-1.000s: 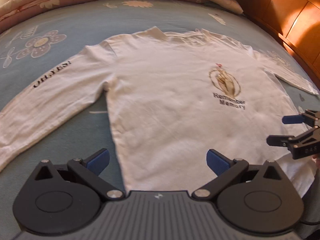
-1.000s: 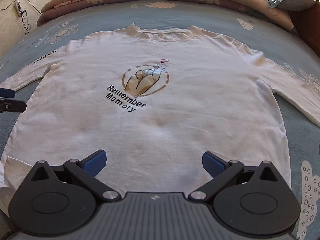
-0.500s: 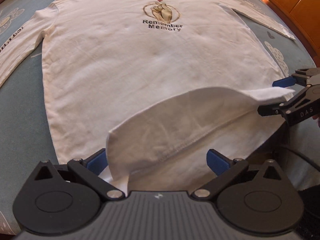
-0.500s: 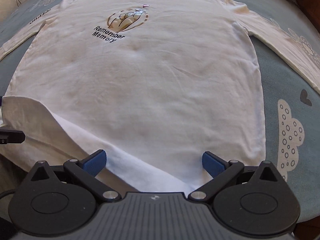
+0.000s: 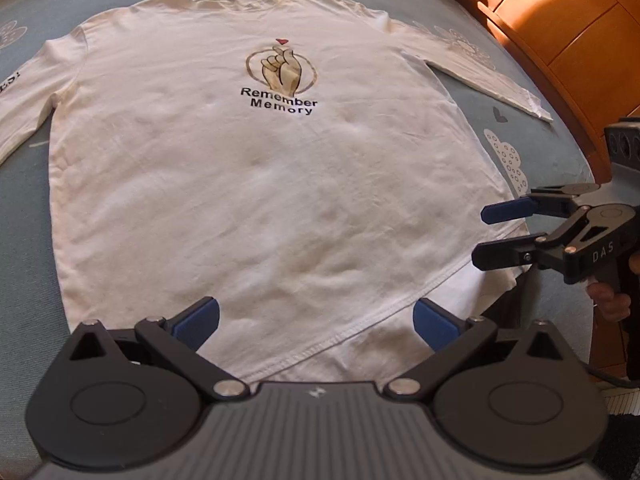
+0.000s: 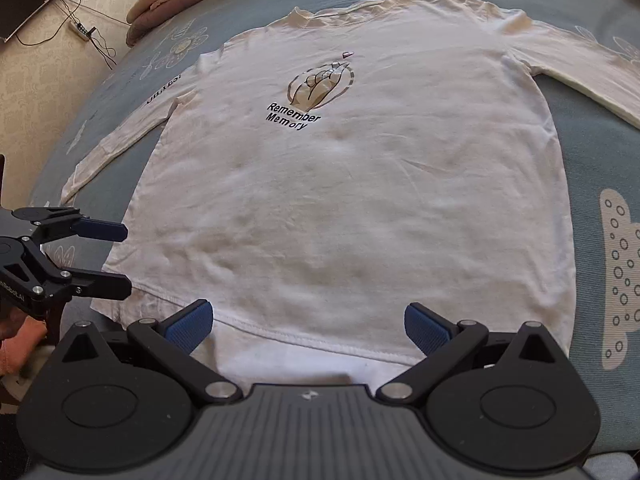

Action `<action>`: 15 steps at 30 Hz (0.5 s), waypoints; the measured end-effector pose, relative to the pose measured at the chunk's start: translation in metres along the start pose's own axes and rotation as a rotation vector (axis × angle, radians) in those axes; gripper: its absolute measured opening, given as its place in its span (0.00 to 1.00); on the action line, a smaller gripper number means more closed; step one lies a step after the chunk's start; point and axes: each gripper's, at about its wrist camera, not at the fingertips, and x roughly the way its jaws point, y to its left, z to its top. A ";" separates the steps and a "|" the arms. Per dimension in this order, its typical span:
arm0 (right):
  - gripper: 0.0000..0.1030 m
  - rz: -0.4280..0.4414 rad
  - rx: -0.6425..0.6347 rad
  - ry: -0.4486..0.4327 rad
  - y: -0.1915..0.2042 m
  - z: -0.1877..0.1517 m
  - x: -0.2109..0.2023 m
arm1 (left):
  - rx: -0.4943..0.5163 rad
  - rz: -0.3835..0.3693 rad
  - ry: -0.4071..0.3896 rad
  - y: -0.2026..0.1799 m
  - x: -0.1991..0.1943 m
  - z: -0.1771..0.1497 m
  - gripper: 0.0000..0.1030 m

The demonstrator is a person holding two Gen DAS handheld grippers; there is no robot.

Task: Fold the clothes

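Note:
A white long-sleeved shirt [image 5: 248, 184] with a "Remember Memory" print lies flat, face up, on the blue bedspread; it also shows in the right wrist view [image 6: 360, 200]. Both sleeves spread out sideways. Its hem lies near both grippers, with the back layer showing below the front hem. My left gripper [image 5: 316, 320] is open and empty above the hem; it also shows in the right wrist view [image 6: 120, 256] at the shirt's left hem corner. My right gripper [image 6: 308, 324] is open and empty over the hem; it also shows in the left wrist view [image 5: 492, 236] at the right hem corner.
The blue bedspread [image 6: 600, 168] with flower and cloud prints surrounds the shirt. A wooden cabinet [image 5: 568, 32] stands along the bed's right side. A folded quilt [image 6: 160, 12] lies at the head of the bed, with floor and cables to the left.
Half a second ago the hem was lifted and folded up toward the shirt's middle. Now the hem lies flat again, and both grippers stand open and empty at the hem.

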 end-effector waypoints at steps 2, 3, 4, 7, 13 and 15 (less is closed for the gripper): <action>1.00 -0.023 0.017 0.003 -0.001 0.003 0.012 | -0.014 -0.014 -0.006 0.000 0.005 0.004 0.99; 1.00 -0.038 0.023 0.005 -0.001 0.002 0.018 | -0.011 -0.019 -0.006 0.000 0.008 0.000 0.99; 1.00 -0.041 0.030 0.008 -0.002 -0.001 0.021 | -0.008 -0.024 -0.006 0.000 0.011 -0.004 0.99; 1.00 -0.009 0.049 0.019 -0.006 -0.015 0.022 | 0.000 -0.035 -0.004 0.000 0.016 -0.016 0.99; 1.00 0.065 0.196 -0.164 -0.042 -0.053 -0.039 | -0.077 -0.018 -0.057 0.018 -0.003 -0.014 0.99; 1.00 0.112 0.289 -0.235 -0.065 -0.067 -0.059 | -0.101 -0.025 -0.046 0.023 0.000 -0.011 0.99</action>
